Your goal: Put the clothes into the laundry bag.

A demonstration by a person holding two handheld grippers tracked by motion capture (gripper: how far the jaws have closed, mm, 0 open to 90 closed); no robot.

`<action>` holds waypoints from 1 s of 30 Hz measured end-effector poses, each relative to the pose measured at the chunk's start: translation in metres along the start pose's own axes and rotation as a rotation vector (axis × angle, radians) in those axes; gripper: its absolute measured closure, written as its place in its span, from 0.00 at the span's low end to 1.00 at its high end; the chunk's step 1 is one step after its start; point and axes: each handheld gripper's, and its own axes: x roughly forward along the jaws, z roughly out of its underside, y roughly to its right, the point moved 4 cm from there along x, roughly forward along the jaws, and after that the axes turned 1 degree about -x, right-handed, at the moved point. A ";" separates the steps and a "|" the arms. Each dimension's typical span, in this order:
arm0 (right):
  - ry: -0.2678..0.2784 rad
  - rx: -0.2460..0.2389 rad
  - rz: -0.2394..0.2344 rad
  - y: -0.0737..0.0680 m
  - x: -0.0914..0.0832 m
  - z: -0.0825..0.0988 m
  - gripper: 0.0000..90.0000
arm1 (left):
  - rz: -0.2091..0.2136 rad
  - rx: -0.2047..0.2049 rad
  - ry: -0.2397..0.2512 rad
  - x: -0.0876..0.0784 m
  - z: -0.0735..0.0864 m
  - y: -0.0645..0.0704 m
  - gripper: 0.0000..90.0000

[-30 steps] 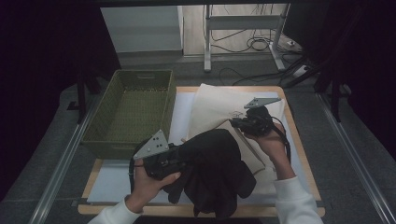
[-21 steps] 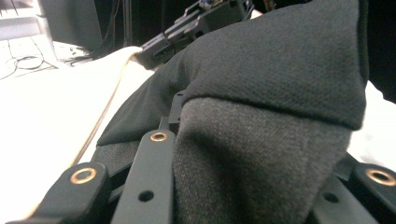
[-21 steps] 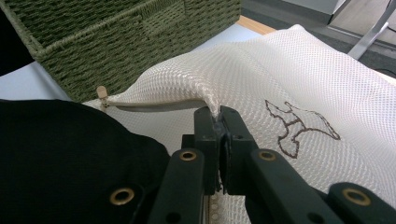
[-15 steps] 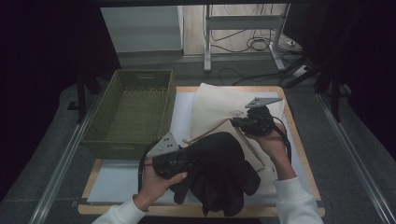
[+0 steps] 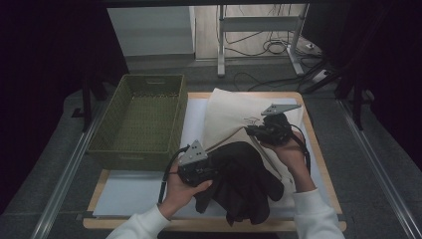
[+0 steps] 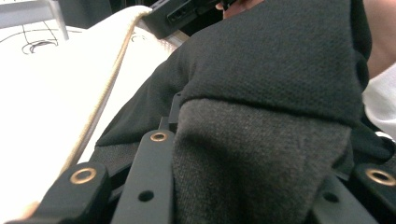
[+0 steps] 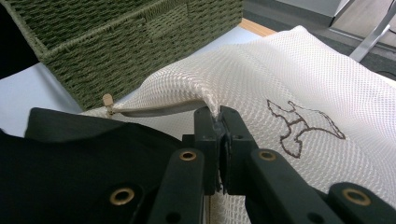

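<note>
Gripping black garment (image 5: 246,181): left gripper (image 5: 199,172), wrist level | right gripper (image 7: 218,122) pinching mesh bag (image 7: 299,84) rim

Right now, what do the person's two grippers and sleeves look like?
Both the left gripper and the right gripper are black, each topped by a grey three-cornered plate and trailing a black cable. Their flat black jaws carry brass-coloured rivets. The person wears white sleeves.

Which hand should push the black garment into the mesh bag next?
Left, probably. The left tongs already grip the black garment just short of the bag's mouth. The right tongs are shut on the mesh bag rim, lifting it open, so they should stay.
</note>
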 end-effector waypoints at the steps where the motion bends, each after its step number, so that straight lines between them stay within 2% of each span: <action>1: 0.001 0.000 0.000 0.000 0.000 0.000 0.96 | -0.002 0.001 -0.003 0.003 0.000 0.000 0.80; 13: 0.003 -0.006 -0.011 -0.003 -0.001 -0.001 0.96 | -0.042 0.017 -0.030 0.036 0.007 -0.011 0.80; 16: 0.003 -0.006 -0.013 -0.003 -0.002 -0.001 0.96 | -0.066 0.036 -0.032 0.043 0.008 -0.012 0.80; 30: 0.002 -0.010 -0.015 -0.006 -0.002 -0.001 0.97 | -0.091 0.038 -0.056 0.059 0.012 -0.016 0.80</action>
